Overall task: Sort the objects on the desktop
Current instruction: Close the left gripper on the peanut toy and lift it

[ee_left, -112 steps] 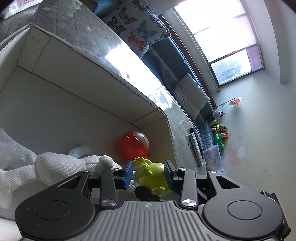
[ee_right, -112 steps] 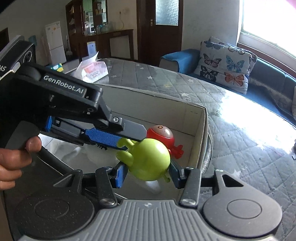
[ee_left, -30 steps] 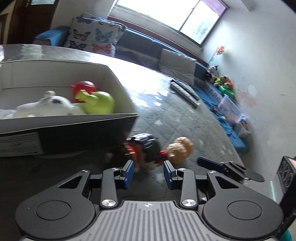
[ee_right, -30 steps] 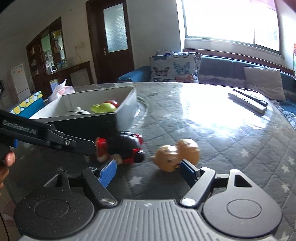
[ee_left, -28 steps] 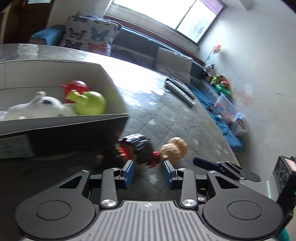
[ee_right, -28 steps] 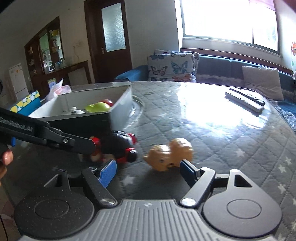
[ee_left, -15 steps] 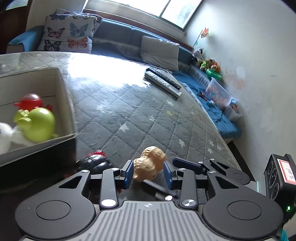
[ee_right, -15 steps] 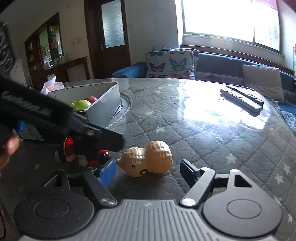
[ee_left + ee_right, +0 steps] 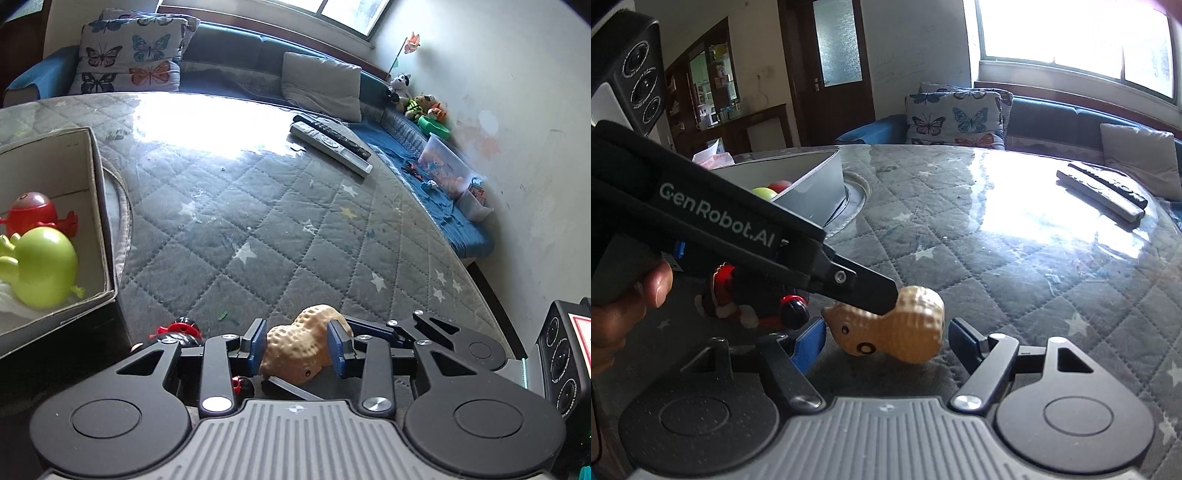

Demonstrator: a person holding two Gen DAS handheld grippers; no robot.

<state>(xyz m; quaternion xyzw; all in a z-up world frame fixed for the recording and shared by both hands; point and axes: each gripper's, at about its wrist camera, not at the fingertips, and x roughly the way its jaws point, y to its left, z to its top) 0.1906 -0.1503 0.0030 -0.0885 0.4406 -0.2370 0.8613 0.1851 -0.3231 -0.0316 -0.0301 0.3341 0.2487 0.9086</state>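
Box [image 9: 98, 206]: green toy [image 9: 42, 267], red toy [image 9: 33, 212] stowed. Left out: peanut toy [image 9: 905, 325], black-red figure [image 9: 757, 299]. Left gripper [image 9: 297, 345] apart, straddling peanut (no visible clamp); right gripper [image 9: 886, 338] closing round it, untouched.

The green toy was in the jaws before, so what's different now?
The green toy was dropped into the box beside the red one. Both grippers moved to the peanut toy; right jaws are closing around it. The remotes stayed put.
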